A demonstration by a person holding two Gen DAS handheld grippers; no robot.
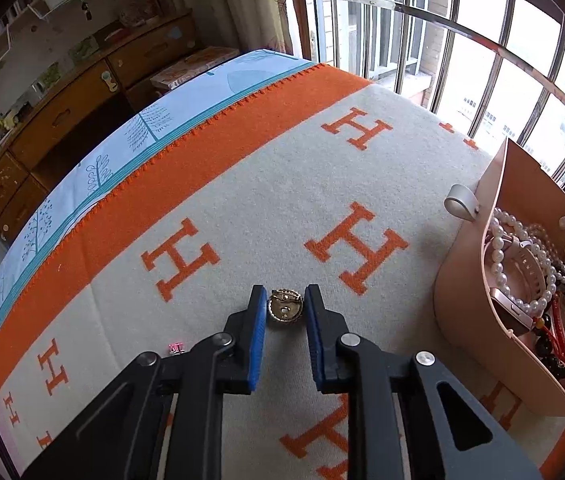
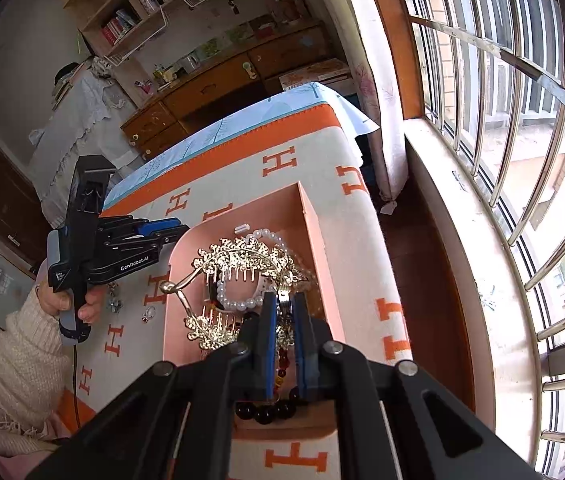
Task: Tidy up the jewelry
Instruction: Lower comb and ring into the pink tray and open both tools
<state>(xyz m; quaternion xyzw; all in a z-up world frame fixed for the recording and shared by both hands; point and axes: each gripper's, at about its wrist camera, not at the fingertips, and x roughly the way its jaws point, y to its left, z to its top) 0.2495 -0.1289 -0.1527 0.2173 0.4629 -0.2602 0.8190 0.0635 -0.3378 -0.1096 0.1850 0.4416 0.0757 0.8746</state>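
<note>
Your blanket [image 1: 242, 184], cream with orange letters, covers the surface you work on; whether that is a bed or a desk the views do not settle. On it stands the pink box [image 1: 458, 280], and most of the jewelry already lies inside: pearl strands [image 1: 500, 248], a watch [image 1: 522, 272], dark beads [image 1: 562, 344], a red cord, and, in the right wrist view, a gold comb [image 2: 238, 256] spread across the heap. So the greater share of the sorting looks done; I judge you past the halfway mark.

What is left sits on the blanket outside the box: a round gold brooch [image 1: 285, 307], a small pink piece [image 1: 175, 348] near the left claw's arm, and, in the right wrist view, a ring [image 2: 148, 313] and a silvery piece [image 2: 114, 300] beside your left hand [image 2: 78, 304].

Your left claw [image 1: 285, 304] is narrow, one pad on each side of the brooch and close against its rim; whether they yet press on it I cannot tell, and the brooch rests on the blanket, not lifted.

Your right claw [image 2: 283, 304] is over the box, closed on a gold pendant [image 2: 284, 300] that hangs among the beads.
</note>
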